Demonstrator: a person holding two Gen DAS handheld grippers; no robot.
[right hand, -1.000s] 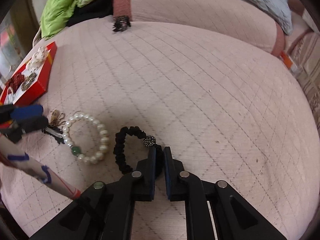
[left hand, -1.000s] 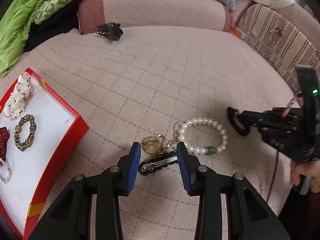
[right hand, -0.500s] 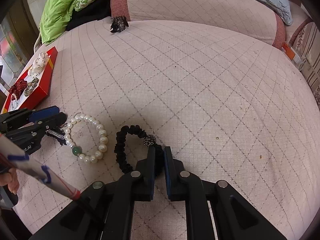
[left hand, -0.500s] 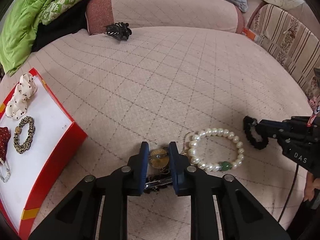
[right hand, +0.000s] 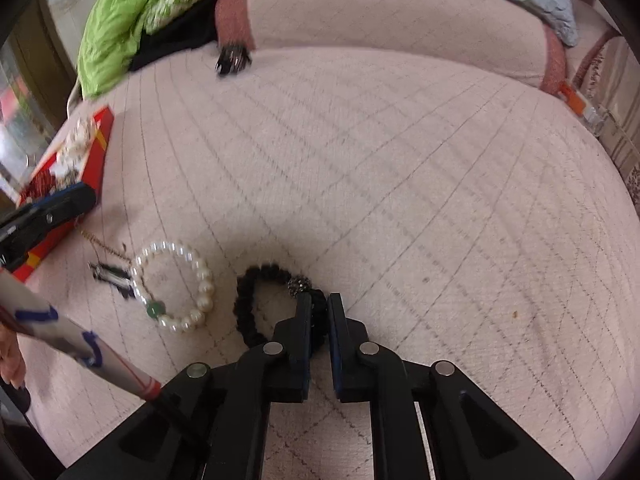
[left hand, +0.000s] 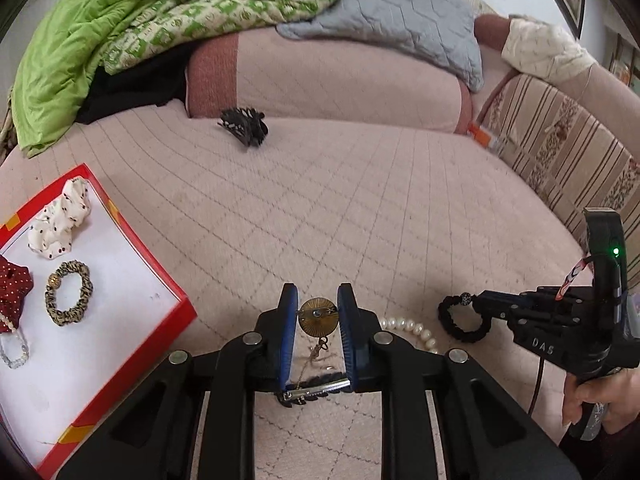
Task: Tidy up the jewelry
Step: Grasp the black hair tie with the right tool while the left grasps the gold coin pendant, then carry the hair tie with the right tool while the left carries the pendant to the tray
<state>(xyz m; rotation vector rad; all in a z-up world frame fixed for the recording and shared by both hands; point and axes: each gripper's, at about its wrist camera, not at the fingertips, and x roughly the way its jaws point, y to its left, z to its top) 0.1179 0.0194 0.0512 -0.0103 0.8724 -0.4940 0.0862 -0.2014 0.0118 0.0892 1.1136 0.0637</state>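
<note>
Our left gripper (left hand: 318, 312) pinches the gold disc (left hand: 318, 317) of the hair clip, its chain and black clip bar (left hand: 314, 391) dangling below, crosswise to the fingers. The red tray (left hand: 168, 280) lies to our left, its near rim close, so this hand is nearer. Bare white floor is free beside the leopard scrunchie (left hand: 69, 298). Our right gripper (right hand: 319, 320) is pressed onto the black scrunchie (right hand: 248, 300), with the pearl bracelet (right hand: 174, 286) just left of it.

3 scrunchies (left hand: 69, 298), 2 bracelets (right hand: 173, 286), 2 clips (left hand: 243, 126).
</note>
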